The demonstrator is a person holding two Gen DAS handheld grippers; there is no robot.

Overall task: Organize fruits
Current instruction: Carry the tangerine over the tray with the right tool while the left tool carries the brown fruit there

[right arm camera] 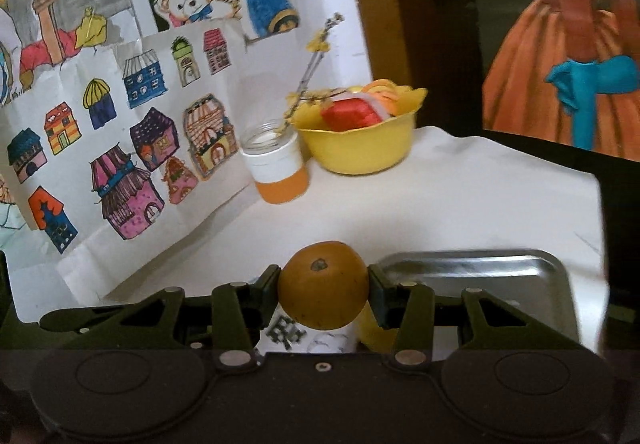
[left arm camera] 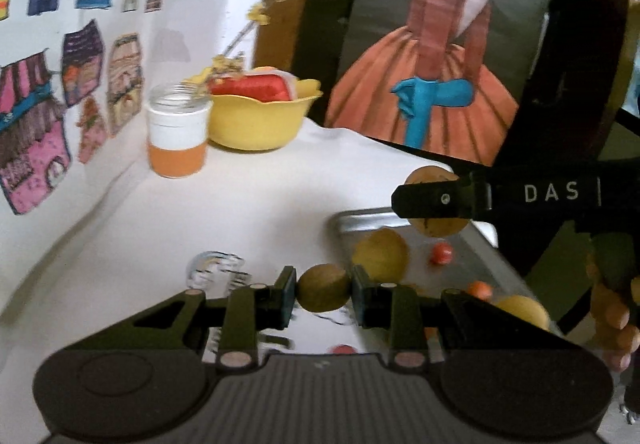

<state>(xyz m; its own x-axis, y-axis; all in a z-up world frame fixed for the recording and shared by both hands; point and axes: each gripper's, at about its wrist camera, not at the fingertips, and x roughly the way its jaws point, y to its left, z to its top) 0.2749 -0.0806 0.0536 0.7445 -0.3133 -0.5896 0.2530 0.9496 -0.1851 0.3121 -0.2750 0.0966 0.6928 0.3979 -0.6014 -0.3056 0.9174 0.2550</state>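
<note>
- Tray (right arm camera: 532, 272) beyond the right fingers (right arm camera: 376, 296): bright polished metal
- Bench (right arm camera: 460, 196) cover: matt white cloth, lightly creased
- Fruit (right arm camera: 323, 284) between those fingers: smooth, dull-sheened skin
- Yellow bowl (right arm camera: 360, 148) far ahead: smooth plastic
- Drawings (right arm camera: 120, 116): creased paper

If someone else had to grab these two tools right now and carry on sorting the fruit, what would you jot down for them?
Left tool: shut on a small brownish-green fruit, held above the white cloth just left of the metal tray.
Right tool: shut on an orange fruit, held near the tray's far left corner.
On the tray: a yellow fruit, another yellow one, and small red ones.
Yellow bowl and jar stand at the back by the wall.
Left to do: set down both held fruits; where they belong is not shown.
</note>
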